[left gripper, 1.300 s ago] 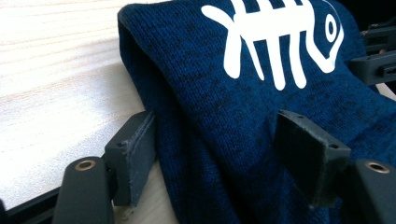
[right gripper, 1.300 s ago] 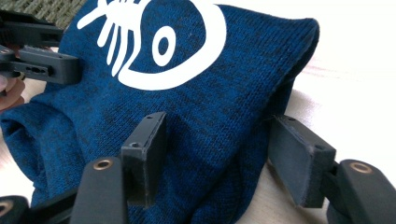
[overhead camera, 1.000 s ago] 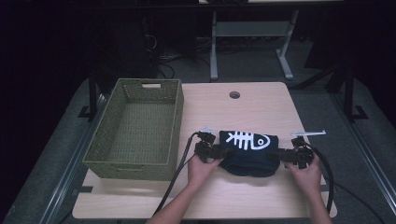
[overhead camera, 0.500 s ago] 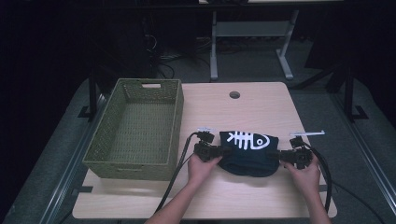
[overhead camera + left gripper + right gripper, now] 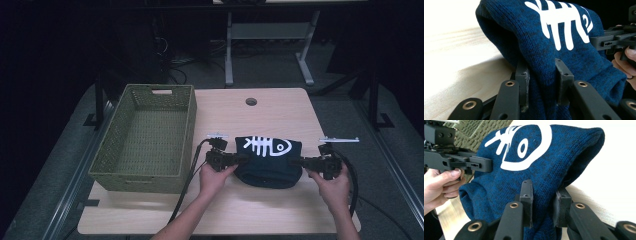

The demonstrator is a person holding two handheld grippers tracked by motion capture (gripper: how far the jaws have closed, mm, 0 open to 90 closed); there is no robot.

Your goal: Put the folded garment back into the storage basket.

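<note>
Folded sweater point(image 5: 268, 160), seemingly between 2 tools

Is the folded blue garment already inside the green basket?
No, the blue garment lies on the table to the right of the green basket, pinched between the left tool and right tool.

The basket point(image 5: 145, 137) takes the bench's point(image 5: 270, 107) left side, its right wall just beside the left hand-held gripper point(image 5: 240, 159). Between the two hand-held grippers the folded sweater point(image 5: 270, 160) blocks the way. Bare bench lies open beyond the sweater, around the hole point(image 5: 251, 102), and along the near edge between the forearms.
</note>
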